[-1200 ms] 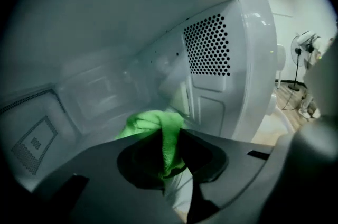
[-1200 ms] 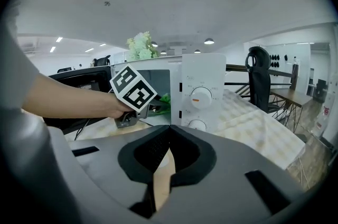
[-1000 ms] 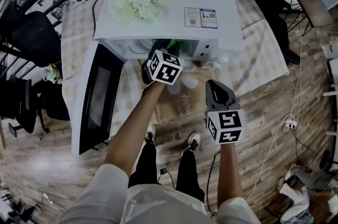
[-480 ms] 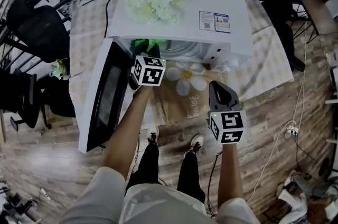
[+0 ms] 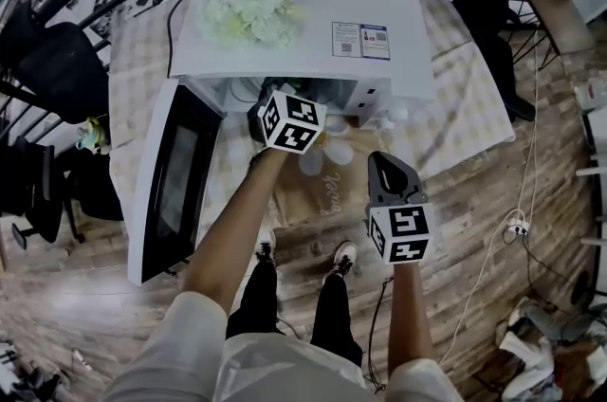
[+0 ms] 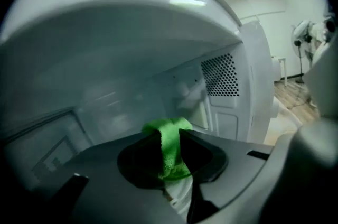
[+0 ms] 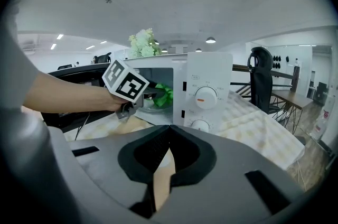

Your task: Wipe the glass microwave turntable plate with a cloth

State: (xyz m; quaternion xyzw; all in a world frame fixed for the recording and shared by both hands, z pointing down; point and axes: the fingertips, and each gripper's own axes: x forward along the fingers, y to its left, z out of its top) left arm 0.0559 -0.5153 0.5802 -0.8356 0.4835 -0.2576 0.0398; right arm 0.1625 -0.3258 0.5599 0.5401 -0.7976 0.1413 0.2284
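- The left gripper (image 6: 170, 133) is swinging from the door side of the microwave (image 5: 303, 11) back toward the middle of its opening.
- The microwave's door (image 5: 175, 177) is hanging open at its left.
- Inside the microwave's cavity, the left jaws are pinching a green cloth (image 6: 170, 149) at the glass turntable plate (image 7: 150, 109); whether cloth and plate are touching is not clear.
- The right gripper (image 7: 169, 130) is hovering in front of the microwave's control panel (image 7: 206, 96), jaws pressed together on nothing.

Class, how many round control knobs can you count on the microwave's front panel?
2. The upper knob sits midway down the control panel. The lower knob is directly below it, with its bottom edge hidden.
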